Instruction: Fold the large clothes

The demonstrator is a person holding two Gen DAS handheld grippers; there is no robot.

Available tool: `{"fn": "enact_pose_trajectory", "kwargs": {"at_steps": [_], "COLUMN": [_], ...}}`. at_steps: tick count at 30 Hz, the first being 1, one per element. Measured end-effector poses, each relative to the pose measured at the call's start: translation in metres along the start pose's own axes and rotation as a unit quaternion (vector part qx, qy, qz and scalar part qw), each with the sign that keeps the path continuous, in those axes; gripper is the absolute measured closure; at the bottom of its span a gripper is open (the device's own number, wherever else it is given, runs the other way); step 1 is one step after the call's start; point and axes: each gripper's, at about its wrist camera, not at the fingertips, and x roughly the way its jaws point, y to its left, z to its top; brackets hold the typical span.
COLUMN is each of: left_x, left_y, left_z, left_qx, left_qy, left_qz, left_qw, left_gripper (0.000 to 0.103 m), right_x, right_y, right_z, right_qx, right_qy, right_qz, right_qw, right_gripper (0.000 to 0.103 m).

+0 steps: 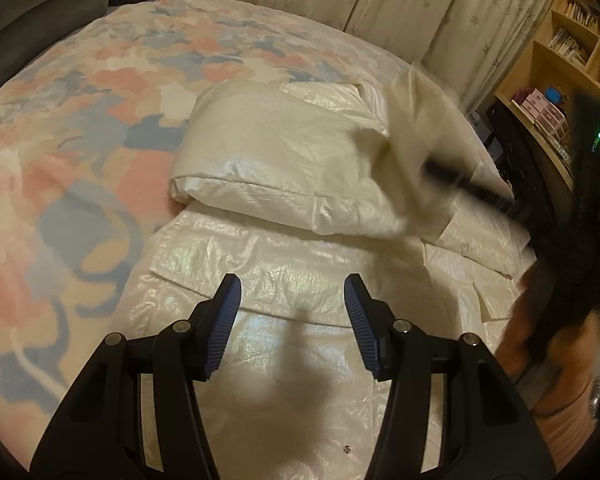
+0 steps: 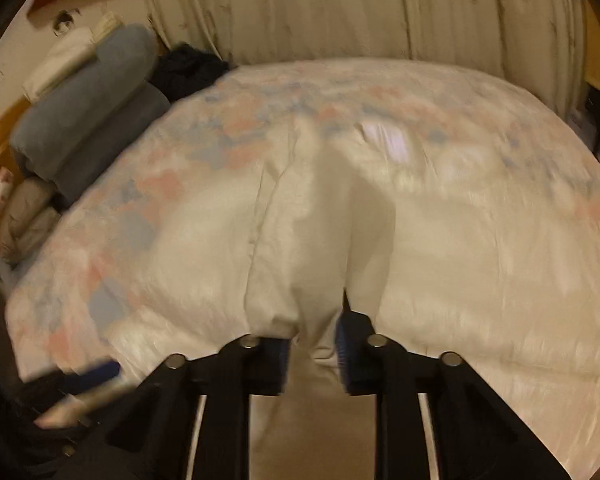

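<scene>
A large shiny cream-white jacket [image 1: 284,152] lies on the bed, its far part folded back over itself. My left gripper [image 1: 292,292] is open and empty, hovering just above the near part of the jacket. My right gripper [image 2: 314,344] is shut on a bunched fold of the jacket [image 2: 300,248] and holds it lifted above the bed. In the left wrist view the right gripper [image 1: 440,168] shows blurred at the right, with cloth draped over it.
The bed has a pink, blue and cream floral cover [image 1: 80,128]. Grey rolled pillows [image 2: 88,100] and a dark garment [image 2: 188,64] lie at the head. Cream curtains [image 2: 340,8] hang behind. A wooden shelf [image 1: 560,80] stands at the right.
</scene>
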Motion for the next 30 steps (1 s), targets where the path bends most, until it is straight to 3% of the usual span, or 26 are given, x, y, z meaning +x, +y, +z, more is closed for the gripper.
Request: {"fn": "enact_pose_trajectory", "kwargs": {"at_steps": [2,5,7,9,13,15,16,17,19,21,24,30], "left_x": [-0.004,-0.009,-0.012,-0.014,-0.015,-0.014,-0.014,-0.013,-0.006,0.004,0.029,0.093], "left_y": [-0.002,-0.010,-0.016,-0.020,-0.025,-0.025,-0.025,-0.024,-0.019,-0.013,0.000,0.038], "left_z": [0.000,0.002,0.004,0.007,0.018,0.027,0.033,0.040,0.060,0.078,0.110,0.154], "left_qx": [0.001,0.009,0.017,0.025,0.041,0.048,0.050,0.050,0.043,0.035,0.016,-0.052], "left_qy": [-0.006,-0.016,-0.021,-0.024,-0.027,-0.027,-0.026,-0.025,-0.016,-0.008,0.009,0.045], "left_qz": [-0.001,-0.003,-0.006,-0.005,0.002,0.008,0.011,0.012,0.013,0.010,0.007,0.022], "left_qw": [1.0000,0.9998,0.9996,0.9994,0.9988,0.9985,0.9984,0.9984,0.9988,0.9993,0.9998,0.9974], "left_gripper": [0.052,0.052,0.052,0.052,0.052,0.052,0.052,0.052,0.052,0.050,0.049,0.049], "right_x": [-0.024,-0.073,-0.087,-0.084,-0.036,-0.024,-0.024,-0.029,-0.043,-0.055,-0.050,0.009], "right_y": [-0.004,-0.036,-0.065,-0.096,-0.150,-0.167,-0.176,-0.183,-0.192,-0.201,-0.217,-0.237], "right_z": [0.020,0.045,0.044,0.032,-0.025,-0.051,-0.064,-0.070,-0.072,-0.067,-0.042,0.003], "right_qx": [-0.002,0.044,0.088,0.132,0.176,0.189,0.200,0.208,0.218,0.219,0.220,0.213], "right_qy": [-0.051,-0.133,-0.144,-0.122,0.013,0.060,0.068,0.063,0.033,0.003,-0.012,0.024], "right_qz": [0.014,0.024,0.022,0.010,-0.077,-0.081,-0.064,-0.052,-0.043,-0.035,-0.021,0.011], "right_qw": [0.999,0.990,0.985,0.984,0.981,0.977,0.975,0.975,0.974,0.975,0.975,0.977], "right_gripper": [0.090,0.090,0.090,0.088,0.086,0.083,0.073,0.065,0.037,0.029,0.029,0.029]}}
